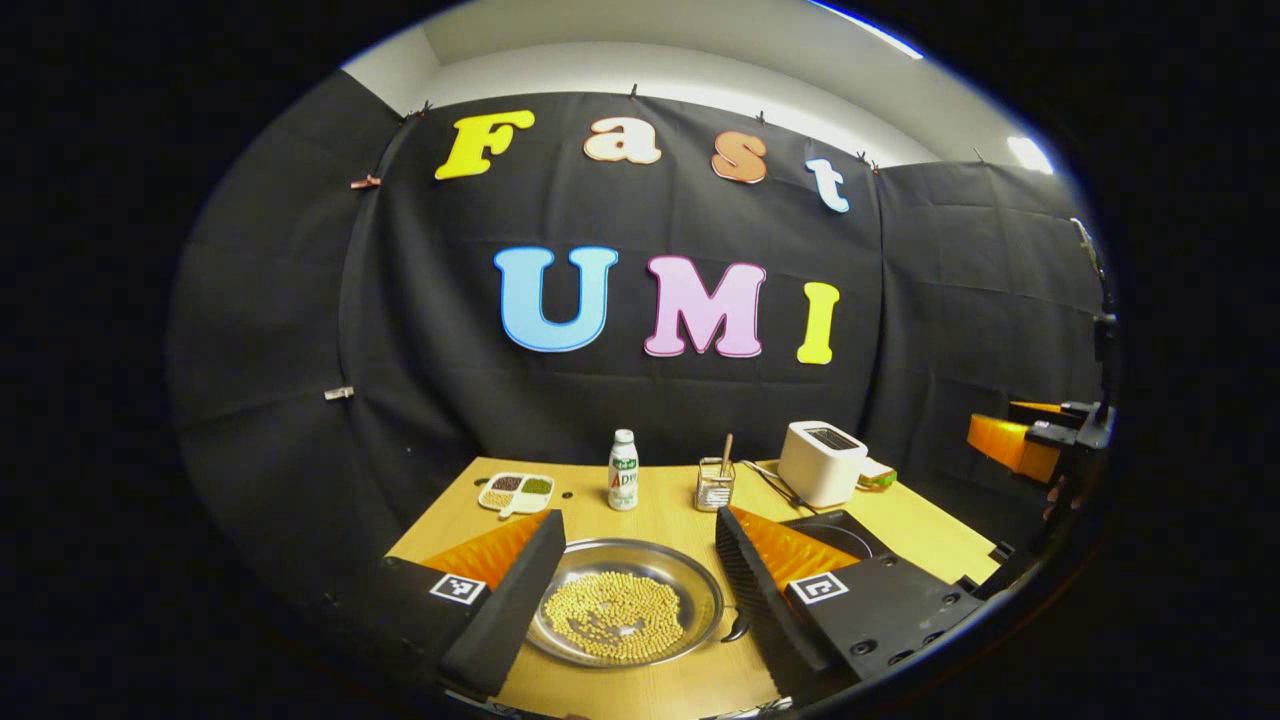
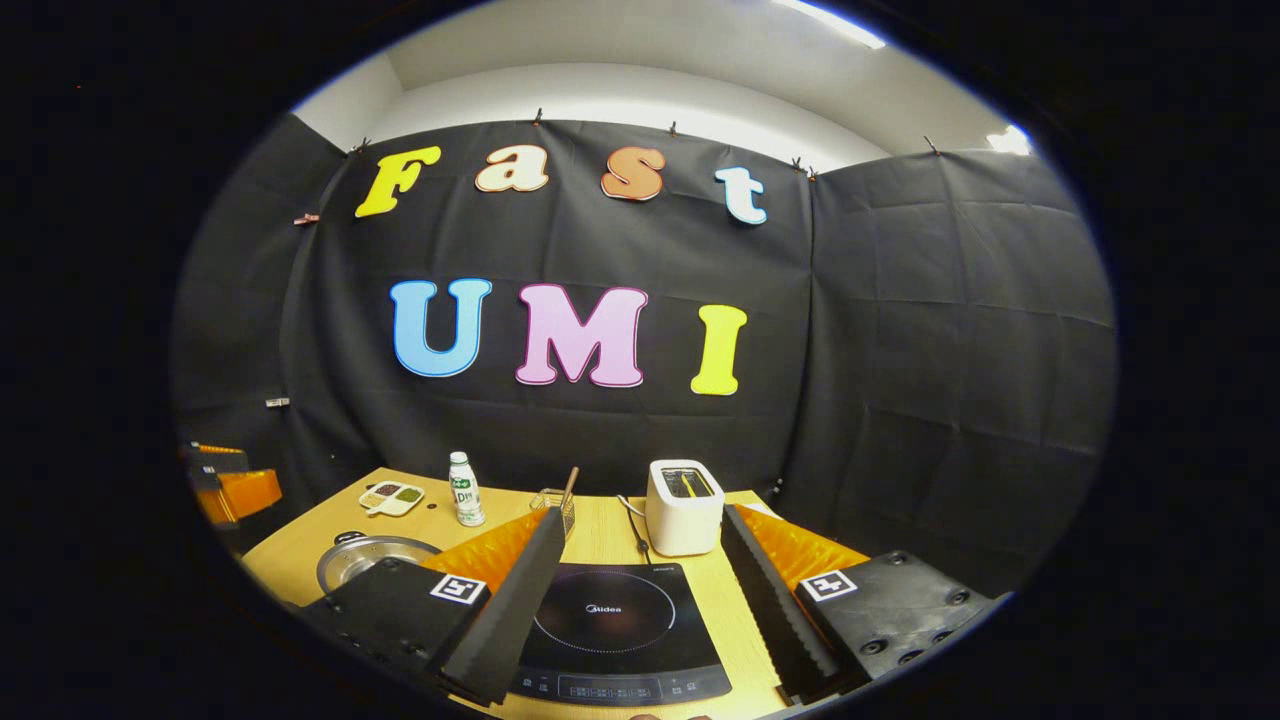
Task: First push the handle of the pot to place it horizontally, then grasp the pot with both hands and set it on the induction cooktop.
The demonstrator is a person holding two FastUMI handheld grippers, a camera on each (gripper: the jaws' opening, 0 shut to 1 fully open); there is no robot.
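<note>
The pot [image 1: 625, 610] is a shallow metal pan with yellow beans in it, standing on the wooden table [image 1: 660, 500]. It lies below and between the spread fingers of my left gripper [image 1: 638, 520], which is open and holds nothing. A small dark handle [image 1: 735, 628] sticks out at the pot's right rim. The black induction cooktop [image 2: 610, 625] lies between the fingers of my right gripper [image 2: 642, 515], open and above it. The pot [image 2: 365, 560] stands left of the cooktop, whose corner [image 1: 835, 535] peeks past my left gripper's finger.
Along the table's back stand a white toaster [image 2: 683, 505], a glass jar with a stick [image 1: 715, 485], a small bottle [image 1: 623, 470] and a divided dish of grains [image 1: 515, 490]. Black cloth walls close in the back and sides. The other gripper [image 1: 1015, 440] hovers far right.
</note>
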